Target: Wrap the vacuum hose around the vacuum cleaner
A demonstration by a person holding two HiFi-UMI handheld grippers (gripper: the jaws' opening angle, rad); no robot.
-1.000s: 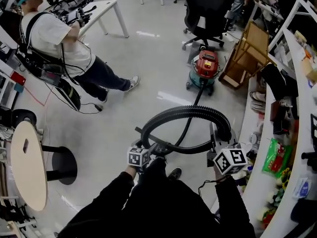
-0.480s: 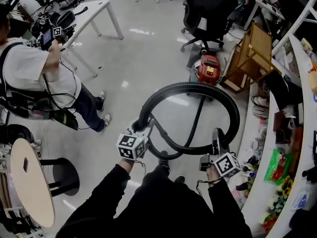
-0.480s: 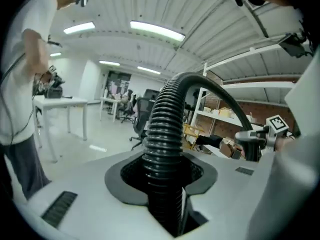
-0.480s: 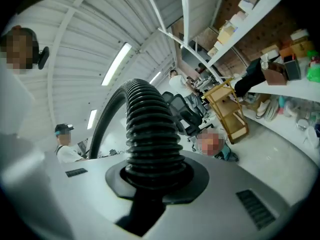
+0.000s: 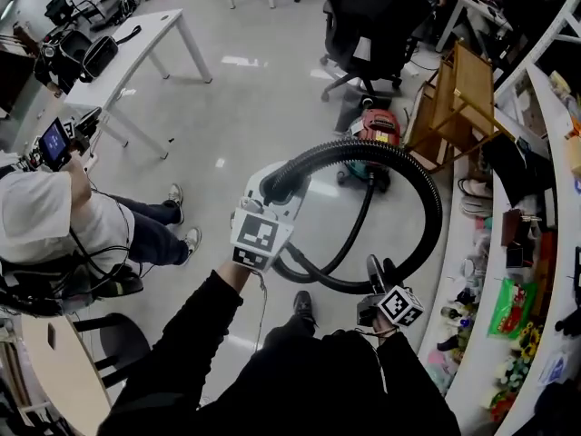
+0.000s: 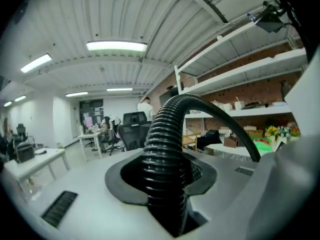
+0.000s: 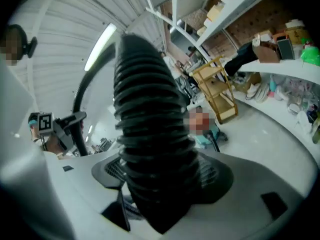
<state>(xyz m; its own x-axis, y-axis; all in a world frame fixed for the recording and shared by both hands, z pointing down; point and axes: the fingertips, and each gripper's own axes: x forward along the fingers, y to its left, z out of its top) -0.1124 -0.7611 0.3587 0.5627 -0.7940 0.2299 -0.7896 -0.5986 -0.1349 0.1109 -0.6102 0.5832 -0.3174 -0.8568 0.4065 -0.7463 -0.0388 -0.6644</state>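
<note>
The hose (image 5: 427,198), partly hiding the vacuum cleaner (image 5: 377,127), is being clamped by the just-closing left gripper (image 5: 275,192); the right gripper (image 5: 377,275) jaws are loosening around it.

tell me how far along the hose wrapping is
Barely started. Done: the hose is gathered into one loop in the air. In hand: the left hand-held gripper has just closed on it; the right hand-held gripper has just been opening, hose between its jaws. Left: none lies around the vacuum cleaner.

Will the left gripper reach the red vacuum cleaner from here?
Probably not. The left gripper, jaws just closing on the hose, is held high; the vacuum cleaner stands far off on the floor.
</note>
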